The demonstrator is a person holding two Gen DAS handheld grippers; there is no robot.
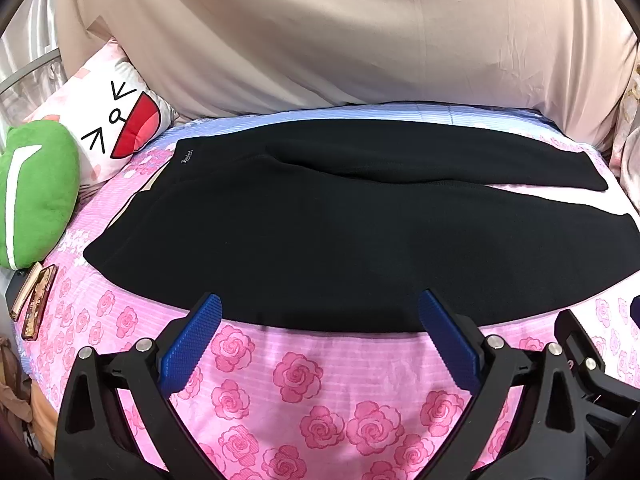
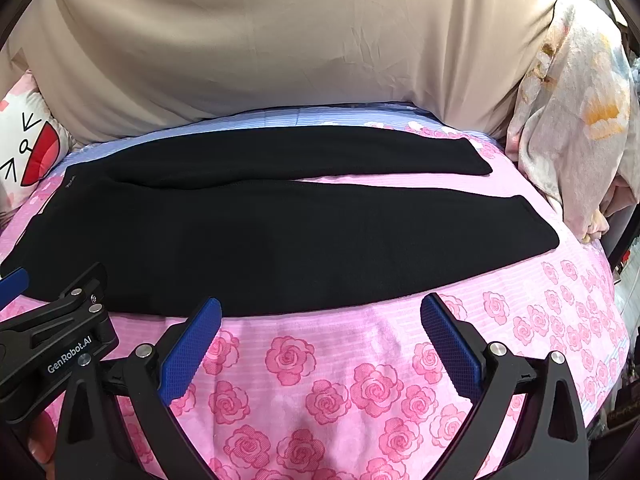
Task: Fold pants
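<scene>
1. I see the black pants (image 1: 320, 232) spread flat on the rose-print bedsheet (image 1: 312, 380), waistband to my left, the two legs running off to the right. Their long axis lies crosswise to both pairs of fingers.
2. My left gripper (image 1: 320, 312) has its blue pads (image 1: 192, 344) spread wide and holds nothing. It sits at the near hem of the pants, the pad tips right at the cloth's edge near the hip end; I cannot tell whether they touch it.
3. My right gripper (image 2: 320, 316) is likewise wide apart and empty, its tips at the near edge further along the near leg (image 2: 360, 240). The far leg (image 2: 320, 152) lies beyond, with a sliver of sheet showing between the two legs toward the cuffs.
4. I judge the first fold is not yet made: the near long edge lies straight ahead of both grippers, so each can pinch it and carry it over onto the far leg. The left is nearer the waist, the right nearer the cuff.
5. Around: a cartoon-face pillow (image 1: 120, 120) and a green plush cushion (image 1: 36, 196) beside the waistband, a beige sheet (image 1: 340, 32) draped behind, a floral quilt (image 2: 572, 120) bunched near the cuffs. Nothing lies on the pants or in the fold's path.
</scene>
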